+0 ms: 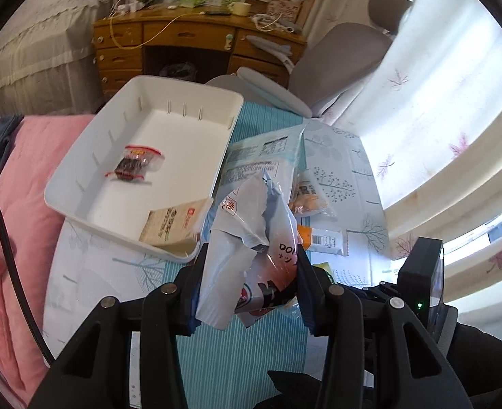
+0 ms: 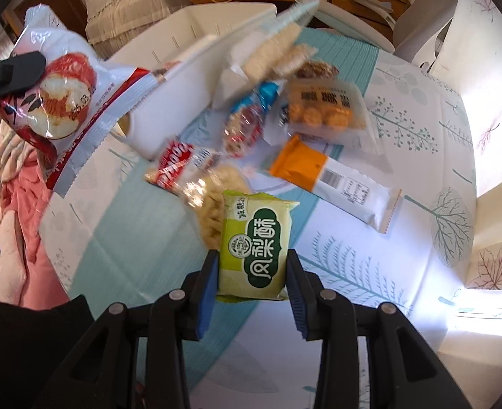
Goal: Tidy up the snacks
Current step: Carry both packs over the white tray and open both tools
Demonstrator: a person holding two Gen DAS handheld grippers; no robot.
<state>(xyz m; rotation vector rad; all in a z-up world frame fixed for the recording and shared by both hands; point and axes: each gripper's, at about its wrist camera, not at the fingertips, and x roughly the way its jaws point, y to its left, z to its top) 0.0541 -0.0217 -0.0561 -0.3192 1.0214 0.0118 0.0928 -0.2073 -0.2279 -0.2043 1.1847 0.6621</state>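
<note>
- Bed (image 2: 404, 156): tree-print sheet, bare along its right side toward the curtain.
- Bin (image 1: 90, 156): white, at the sheet's far left; floor mostly bare (a small dark packet (image 1: 133, 167) and a tan packet (image 1: 172, 226) inside).
- Loose snacks (image 2: 322, 109): heaped beside the bin's near corner.
- Left gripper (image 1: 251, 279): clamped on a white bag (image 1: 247, 238), held above the sheet.
- Right gripper (image 2: 252, 286): clamped on a green packet (image 2: 256, 242), clear of the heap.
</note>
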